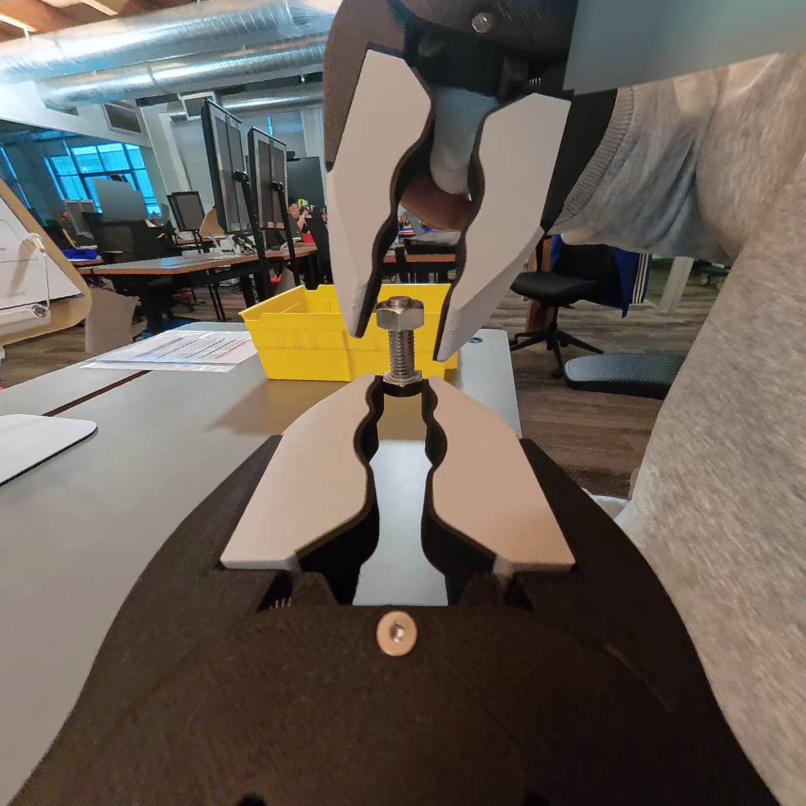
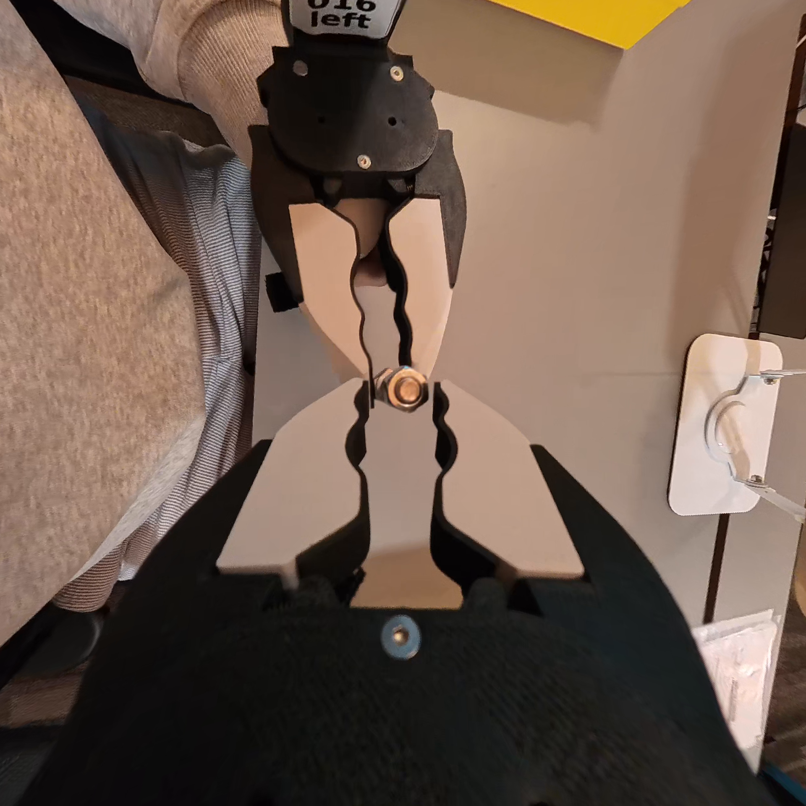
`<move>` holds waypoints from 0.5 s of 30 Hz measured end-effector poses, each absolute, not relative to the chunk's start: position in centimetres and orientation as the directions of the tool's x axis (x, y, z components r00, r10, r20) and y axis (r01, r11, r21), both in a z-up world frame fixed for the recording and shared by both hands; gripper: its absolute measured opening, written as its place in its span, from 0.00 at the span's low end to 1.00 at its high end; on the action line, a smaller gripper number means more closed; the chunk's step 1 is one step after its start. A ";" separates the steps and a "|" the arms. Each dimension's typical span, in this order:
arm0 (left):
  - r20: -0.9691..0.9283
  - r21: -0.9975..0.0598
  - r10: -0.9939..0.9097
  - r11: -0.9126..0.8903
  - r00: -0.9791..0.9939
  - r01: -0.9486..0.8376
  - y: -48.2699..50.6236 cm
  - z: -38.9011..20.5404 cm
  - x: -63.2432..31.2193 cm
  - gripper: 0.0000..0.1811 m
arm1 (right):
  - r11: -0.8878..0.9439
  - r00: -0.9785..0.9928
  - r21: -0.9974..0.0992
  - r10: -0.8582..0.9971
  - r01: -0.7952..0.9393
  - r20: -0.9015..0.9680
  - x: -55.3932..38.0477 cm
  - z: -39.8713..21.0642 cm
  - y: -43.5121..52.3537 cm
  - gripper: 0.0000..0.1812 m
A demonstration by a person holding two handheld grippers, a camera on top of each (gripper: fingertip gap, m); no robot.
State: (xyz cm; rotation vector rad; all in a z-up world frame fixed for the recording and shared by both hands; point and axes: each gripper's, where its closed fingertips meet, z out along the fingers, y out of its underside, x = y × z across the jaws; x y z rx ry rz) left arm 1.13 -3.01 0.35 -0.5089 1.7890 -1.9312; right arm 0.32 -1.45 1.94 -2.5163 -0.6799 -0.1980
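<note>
At the far left stands a white tilted board with a clipped printed sheet point(image 1: 22, 270). Beside it a flat white rounded plate point(image 1: 39, 440) lies on the grey table point(image 1: 131, 501). Farther in lies a laminated paper form point(image 1: 183, 349), its print too small to read. Next comes an open yellow plastic bin point(image 1: 301, 331), near the table's far edge. In front of the bin, raised off the table, a threaded steel bolt point(image 1: 399, 355) stands upright. The left gripper point(image 1: 401, 384) has its white fingertips clenched on the bolt's lower end, probably to steady the shaft. A steel hex nut point(image 1: 400, 315) sits at the top of the thread. The right gripper point(image 1: 402, 336) comes down from above and straddles the nut. Its fingers are spread slightly wider than the nut, and a sliver of yellow shows on one side, so it seems released rather than gripping. The right wrist view looks straight down the bolt's axis. There, a white printed label point(image 2: 340, 17) marks the left gripper's body. At the right edge is a person's grey knitted sleeve point(image 1: 719, 392).
</note>
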 end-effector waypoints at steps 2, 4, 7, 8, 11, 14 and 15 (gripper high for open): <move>-0.032 -0.996 -0.565 -0.046 -0.825 0.070 -3.1 0.2 1.2 0.10 | -0.735 0.862 -0.451 0.433 0.506 0.262 0.2 1.9 -1.4 0.16; -0.016 -0.998 -0.567 -0.048 -0.824 0.052 -3.0 -0.1 1.5 0.10 | -0.731 0.862 -0.456 0.435 0.507 0.261 0.0 2.0 -1.3 0.16; -0.003 -0.998 -0.567 -0.050 -0.824 0.038 -2.9 -0.2 1.6 0.10 | -0.724 0.850 -0.447 0.446 0.526 0.279 -0.1 1.9 -1.2 0.18; -0.008 -0.998 -0.568 -0.041 -0.823 0.038 -3.0 -0.2 1.5 0.10 | -0.717 0.845 -0.447 0.452 0.535 0.286 -0.2 1.9 -1.1 0.18; -0.019 -0.999 -0.578 -0.020 -0.816 0.037 -3.1 -0.5 1.7 0.10 | -0.700 0.840 -0.463 0.469 0.543 0.275 -1.1 1.7 -1.0 0.17; 0.028 -0.998 -0.583 -0.057 -0.812 0.006 -2.7 -0.4 2.0 0.10 | -0.702 0.828 -0.438 0.485 0.561 0.284 -1.6 1.4 -1.3 0.16; 0.041 -0.998 -0.588 -0.069 -0.808 0.000 -2.5 -0.4 2.2 0.10 | -0.705 0.824 -0.427 0.487 0.566 0.289 -1.6 1.3 -1.4 0.15</move>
